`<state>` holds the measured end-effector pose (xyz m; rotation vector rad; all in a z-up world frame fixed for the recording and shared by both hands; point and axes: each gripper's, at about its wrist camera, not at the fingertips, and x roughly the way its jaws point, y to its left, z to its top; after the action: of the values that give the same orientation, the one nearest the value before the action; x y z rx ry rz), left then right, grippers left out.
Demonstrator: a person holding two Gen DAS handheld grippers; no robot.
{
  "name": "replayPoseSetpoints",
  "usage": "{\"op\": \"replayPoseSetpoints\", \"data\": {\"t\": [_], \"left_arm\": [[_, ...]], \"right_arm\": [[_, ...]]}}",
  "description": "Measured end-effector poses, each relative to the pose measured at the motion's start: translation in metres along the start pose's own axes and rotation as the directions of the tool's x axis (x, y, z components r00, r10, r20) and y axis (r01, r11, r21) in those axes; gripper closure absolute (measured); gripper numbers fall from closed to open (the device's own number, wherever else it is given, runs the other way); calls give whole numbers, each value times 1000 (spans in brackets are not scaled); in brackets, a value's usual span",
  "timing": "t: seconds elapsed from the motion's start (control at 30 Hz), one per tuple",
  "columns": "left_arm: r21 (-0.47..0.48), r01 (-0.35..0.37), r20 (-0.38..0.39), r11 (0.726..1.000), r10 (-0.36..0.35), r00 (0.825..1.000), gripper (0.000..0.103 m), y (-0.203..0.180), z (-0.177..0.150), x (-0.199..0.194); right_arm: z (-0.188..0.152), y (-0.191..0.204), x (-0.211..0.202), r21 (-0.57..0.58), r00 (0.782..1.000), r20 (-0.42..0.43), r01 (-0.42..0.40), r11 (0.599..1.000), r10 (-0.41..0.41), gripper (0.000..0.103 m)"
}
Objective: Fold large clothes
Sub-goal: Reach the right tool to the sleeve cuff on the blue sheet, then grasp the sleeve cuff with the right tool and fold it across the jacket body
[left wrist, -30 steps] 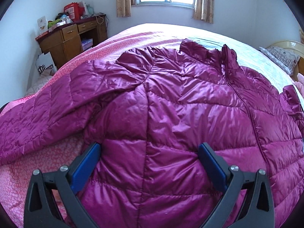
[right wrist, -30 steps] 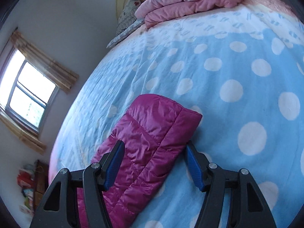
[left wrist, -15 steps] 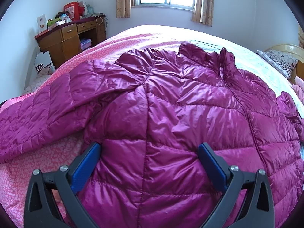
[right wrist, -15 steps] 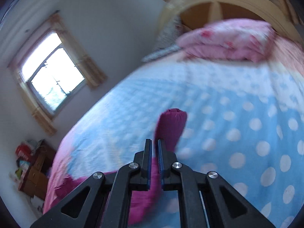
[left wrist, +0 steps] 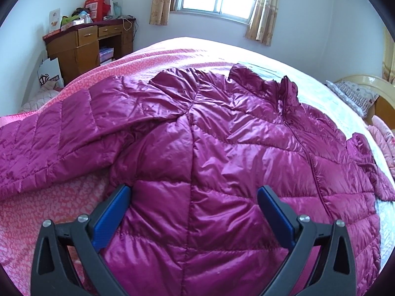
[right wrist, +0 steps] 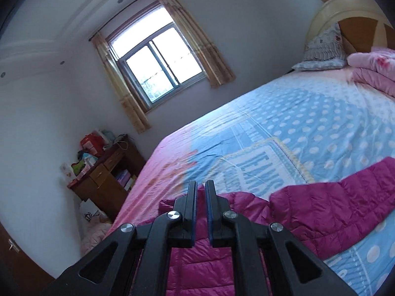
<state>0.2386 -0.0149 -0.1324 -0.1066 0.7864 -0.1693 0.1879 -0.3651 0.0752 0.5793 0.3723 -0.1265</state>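
Observation:
A magenta quilted puffer jacket [left wrist: 209, 148] lies front up and zipped on the bed, its collar toward the window. One sleeve stretches left over the pink cover. My left gripper [left wrist: 193, 197] is open, its blue pads either side of the jacket's lower body, just above it. In the right wrist view the jacket [right wrist: 308, 209] lies below with its other sleeve [right wrist: 345, 197] stretched right over the blue dotted sheet. My right gripper [right wrist: 201, 187] is shut, with only a narrow slit between the pads. Nothing shows between them. It is raised above the jacket.
The bed has a pink patterned cover [left wrist: 49, 209] on the left and a blue dotted sheet [right wrist: 308, 123] on the right. A wooden desk [left wrist: 86, 44] with clutter stands by the left wall. A pillow [right wrist: 323, 51] and a folded pink quilt [right wrist: 372, 71] lie at the headboard.
My right gripper was open around the sleeve's cuff, then shut, lifted and swung left toward the jacket's body. The sleeve now lies flat on the sheet. My left gripper stayed open over the jacket.

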Motion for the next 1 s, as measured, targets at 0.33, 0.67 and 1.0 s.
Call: {"op": "replayPoseSetpoints", "data": {"t": [0.33, 0.67, 1.0], "left_arm": [[3, -4, 0, 1000, 4, 1000, 0, 0, 0, 0], [37, -54, -14, 998, 55, 998, 0, -8, 0, 4], [42, -62, -15, 997, 63, 998, 0, -9, 0, 4]], "right_arm": [[-14, -246, -73, 494, 964, 1, 231, 838, -266, 8], [-10, -332, -52, 516, 912, -56, 375, 770, -407, 10], [-5, -337, -40, 470, 890, -123, 441, 765, -438, 93]]}}
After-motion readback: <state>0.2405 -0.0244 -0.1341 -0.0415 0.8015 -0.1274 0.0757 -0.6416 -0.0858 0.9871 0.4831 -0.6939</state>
